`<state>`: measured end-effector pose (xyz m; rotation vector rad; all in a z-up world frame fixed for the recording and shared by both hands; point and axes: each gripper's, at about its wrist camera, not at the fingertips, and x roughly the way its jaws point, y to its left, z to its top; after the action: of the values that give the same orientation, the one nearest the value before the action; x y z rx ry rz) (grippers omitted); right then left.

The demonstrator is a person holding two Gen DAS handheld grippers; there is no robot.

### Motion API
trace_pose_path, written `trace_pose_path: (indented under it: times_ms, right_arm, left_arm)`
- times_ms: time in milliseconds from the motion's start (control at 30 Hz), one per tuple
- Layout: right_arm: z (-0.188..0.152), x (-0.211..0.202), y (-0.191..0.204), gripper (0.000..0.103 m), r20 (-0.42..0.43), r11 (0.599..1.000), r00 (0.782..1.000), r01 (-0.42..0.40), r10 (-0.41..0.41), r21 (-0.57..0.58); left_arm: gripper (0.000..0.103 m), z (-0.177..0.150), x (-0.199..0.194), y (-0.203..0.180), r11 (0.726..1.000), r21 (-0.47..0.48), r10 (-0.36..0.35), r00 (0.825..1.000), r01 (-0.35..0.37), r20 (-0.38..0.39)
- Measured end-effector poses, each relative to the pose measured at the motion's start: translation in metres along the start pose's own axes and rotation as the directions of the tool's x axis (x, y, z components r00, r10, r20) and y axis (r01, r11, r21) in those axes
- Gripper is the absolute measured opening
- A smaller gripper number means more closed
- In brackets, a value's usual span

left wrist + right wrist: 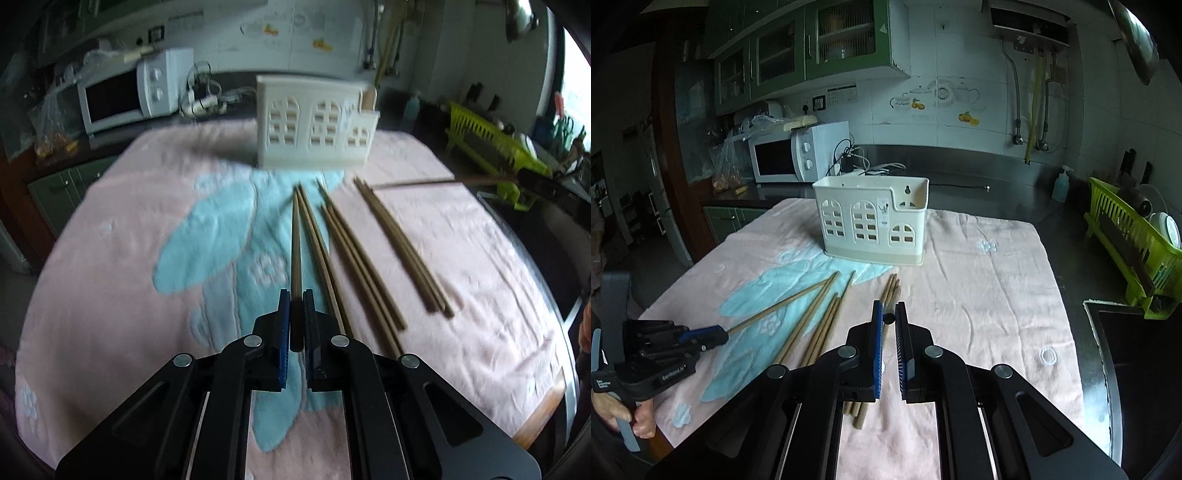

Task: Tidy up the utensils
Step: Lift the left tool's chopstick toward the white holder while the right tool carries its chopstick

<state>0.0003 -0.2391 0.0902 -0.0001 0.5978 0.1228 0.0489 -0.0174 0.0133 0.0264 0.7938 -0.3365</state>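
Note:
A cream utensil holder point(317, 125) point(873, 221) with arched cut-outs stands at the far side of a pink towel point(110, 258) point(990, 295). Several wooden chopsticks point(402, 243) point(823, 325) lie in front of it. My left gripper point(296, 299) is shut on one chopstick point(296, 240) pointing toward the holder; it also shows in the right wrist view point(716, 334). My right gripper point(888, 314) is shut on one chopstick point(888, 318), seen end-on between the pads; in the left wrist view it holds that chopstick point(424, 181) at the right edge.
A white microwave point(798, 155) and tangled cables point(857, 162) sit on the counter behind. A green dish rack point(1134, 243) stands at the right, with a dark sink point(1137, 354) in front of it. A soap bottle point(1062, 184) stands by the wall.

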Motion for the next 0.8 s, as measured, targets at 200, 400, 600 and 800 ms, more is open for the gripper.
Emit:
trace_pose_path:
  times_ms: [200,400,600,800]
  right_arm:
    - [0.015,0.005,-0.002,0.007,0.015,1.0,1.0,0.0,0.0,0.0]
    - [0.026,0.009,-0.006,0.007,0.029,1.0,1.0,0.001,-0.001,0.004]
    - [0.033,0.016,-0.011,0.007,0.028,1.0,1.0,0.003,-0.003,-0.005]
    - [0.043,0.025,-0.014,0.007,0.022,1.0,1.0,0.0,0.001,-0.012]
  left_arm:
    - [0.005,0.018,-0.012,-0.001,1.0,0.002,0.015,0.994,-0.015,0.105]
    - [0.005,0.033,-0.018,-0.002,1.0,0.009,0.009,0.98,-0.011,0.2]
    - [0.005,0.045,-0.012,0.005,1.0,-0.012,0.001,0.973,0.001,0.23]
    - [0.005,0.054,-0.003,0.01,1.0,-0.025,-0.01,0.974,0.016,0.227]
